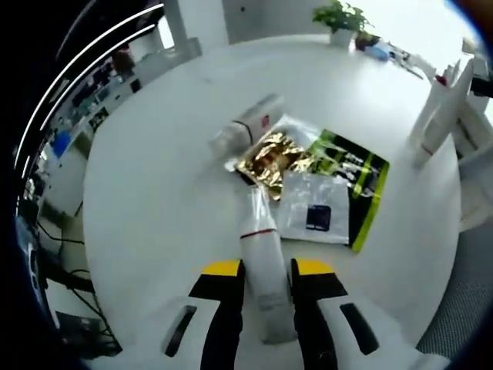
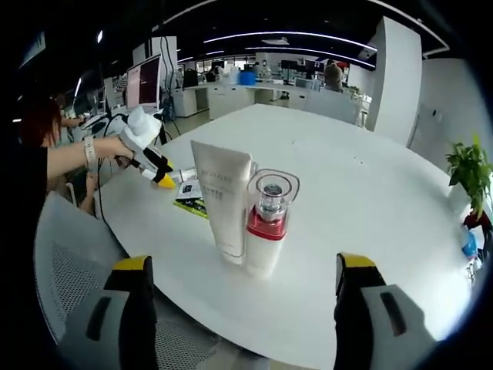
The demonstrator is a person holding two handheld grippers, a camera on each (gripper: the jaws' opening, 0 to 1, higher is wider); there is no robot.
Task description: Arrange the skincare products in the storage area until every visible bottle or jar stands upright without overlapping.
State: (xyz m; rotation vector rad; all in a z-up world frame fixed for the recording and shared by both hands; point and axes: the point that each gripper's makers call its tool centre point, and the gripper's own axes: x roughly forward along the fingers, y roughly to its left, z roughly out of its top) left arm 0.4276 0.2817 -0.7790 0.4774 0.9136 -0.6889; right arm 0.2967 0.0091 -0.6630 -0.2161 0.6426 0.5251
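Left gripper [image 1: 267, 279] pinches a white tube [image 1: 264, 266] lying near sachets [image 1: 312, 181] on the table [image 1: 154, 193], right gripper [image 2: 243, 277] spread; lifted by its middle, the tube may slip or tip.

Print on the tube [image 2: 223, 196] and pouches [image 1: 339, 185] is too blurred to read.

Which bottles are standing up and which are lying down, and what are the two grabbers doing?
White tube: standing upright.
Red-banded bottle: standing upright, beside the tube.
Bottle with red band: lying on the table, between the left gripper jaws.
Clear bottle: lying on its side.
Gold packet: lying flat, crumpled.
Left gripper: shut on the bottle.
Right gripper: open, empty.
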